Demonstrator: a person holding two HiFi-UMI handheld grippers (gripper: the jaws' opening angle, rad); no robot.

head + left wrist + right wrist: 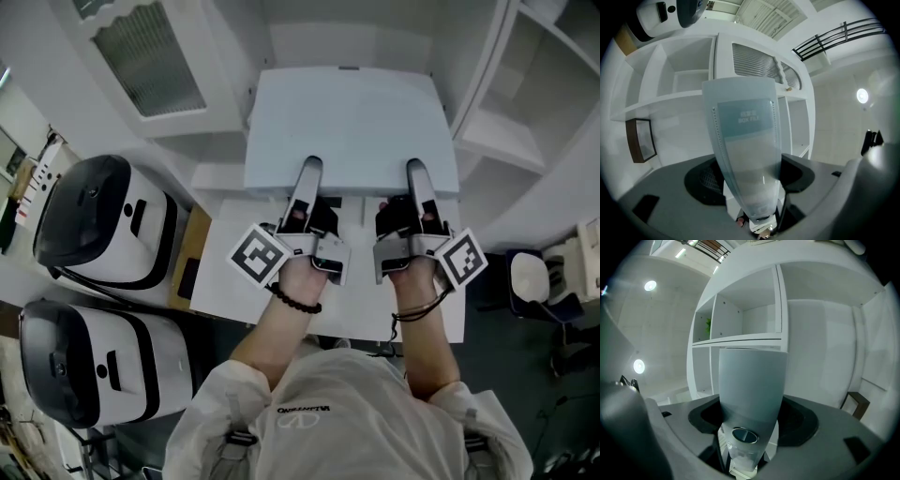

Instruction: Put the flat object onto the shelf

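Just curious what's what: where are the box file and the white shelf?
box file (352,117), head view, middle of its flat top face.
white shelf (670,100), left gripper view, front edge of a board.

Box file (352,117) near edge hidden under left gripper (311,173) and right gripper (416,173), lower jaws unseen beneath it, shelf (511,131) cropped by top and right edges

Obs, off-task | left of me: black-and-white domed machine (103,220), far; its twin (94,361), near | white table (217,281) under me | brown frame (641,139), far left | round lamp (862,95) lit, right
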